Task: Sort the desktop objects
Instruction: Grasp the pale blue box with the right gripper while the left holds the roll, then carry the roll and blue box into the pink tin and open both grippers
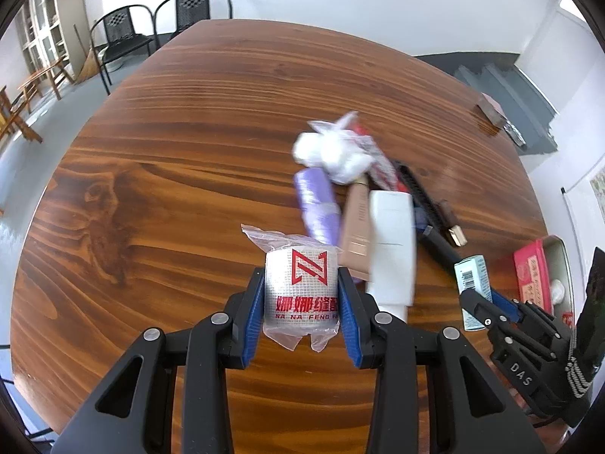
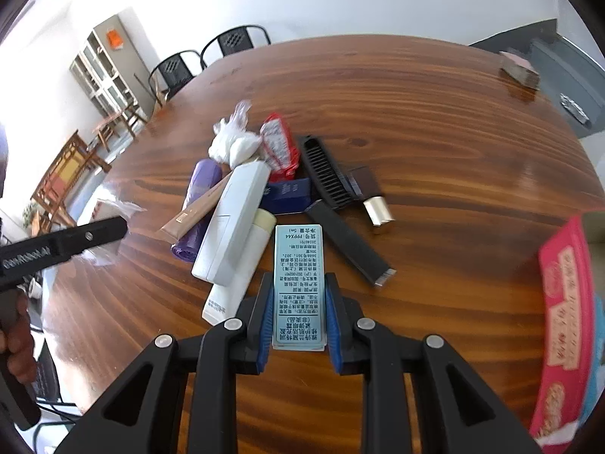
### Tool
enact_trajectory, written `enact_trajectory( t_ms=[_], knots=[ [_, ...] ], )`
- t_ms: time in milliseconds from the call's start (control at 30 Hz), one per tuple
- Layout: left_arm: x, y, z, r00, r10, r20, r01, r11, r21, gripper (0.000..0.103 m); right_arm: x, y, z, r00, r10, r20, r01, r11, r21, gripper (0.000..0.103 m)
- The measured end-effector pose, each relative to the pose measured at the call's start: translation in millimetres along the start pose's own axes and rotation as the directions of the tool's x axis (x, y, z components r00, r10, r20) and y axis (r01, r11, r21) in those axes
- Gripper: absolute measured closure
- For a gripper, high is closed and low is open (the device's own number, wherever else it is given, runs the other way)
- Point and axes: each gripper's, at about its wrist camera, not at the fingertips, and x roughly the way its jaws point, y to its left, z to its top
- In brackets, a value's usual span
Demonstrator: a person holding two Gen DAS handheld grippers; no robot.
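Observation:
My left gripper (image 1: 301, 278) is shut on a white mesh roll (image 1: 300, 283) with red lettering, wrapped in clear plastic and lifted above the wooden table (image 1: 170, 159). My right gripper (image 2: 299, 280) is shut on a slim light-blue box (image 2: 298, 249) printed with black text. In the left wrist view the same box (image 1: 470, 276) shows at the right. A pile lies mid-table: a white cotton bag (image 2: 232, 147), purple roll (image 2: 202, 185), beige tube (image 2: 196, 212), white box (image 2: 234, 219), cream tube (image 2: 242, 276), red packet (image 2: 280, 147), black comb (image 2: 325, 170).
A red box (image 2: 563, 302) lies in a tin (image 1: 563, 261) at the right edge. A brown block (image 2: 518, 68) sits at the table's far right. Two black chairs (image 1: 159, 22) stand beyond the far end. A gold-capped brown stick (image 2: 372, 196) and a black bar (image 2: 348, 242) lie beside the comb.

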Motion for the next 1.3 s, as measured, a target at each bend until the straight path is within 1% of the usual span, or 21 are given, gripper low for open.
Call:
enact_trajectory(
  t_ms=[133,233,433,733,1000,1133,1300],
  knots=[
    [-5.2,-29.1,-5.7,1.000,-0.021,0.006,0.021,0.999,0.041,0.064,-23.4,-14.7,-3.7,0.999,-0.014,0.042,0.012,0.999,0.037,0.076],
    [-7.3,-50.4,-9.5,0.999,-0.037,0.007,0.036,0.997,0.068,0.064,-42.3,-34.1,-7.2,0.997,-0.033,0.072,0.028,0.997,0.071,0.076],
    [-12.0,-103.1,-18.8,0.997,-0.076,0.007,0.074,0.988,0.133,0.064,-77.8,-71.9,-18.6,0.988,-0.094,0.123,0.076,0.987,0.139,0.076],
    [-15.4,-181.6,-38.6,0.991,-0.134,-0.005,0.132,0.966,0.221,0.064,-119.8,-138.9,-43.5,0.971,-0.181,0.156,0.141,0.962,0.236,0.076],
    [-17.2,-254.5,-58.8,0.980,-0.196,-0.021,0.193,0.933,0.304,0.064,-143.8,-187.9,-63.3,0.958,-0.240,0.156,0.185,0.936,0.300,0.076],
    [-15.2,-291.0,-67.6,0.972,-0.231,-0.041,0.231,0.908,0.349,0.064,-153.8,-206.9,-71.7,0.953,-0.257,0.159,0.197,0.928,0.316,0.076],
    [-13.6,-327.2,-76.3,0.962,-0.266,-0.062,0.268,0.878,0.397,0.064,-162.5,-223.8,-79.9,0.949,-0.273,0.156,0.208,0.916,0.342,0.076]
  ],
)
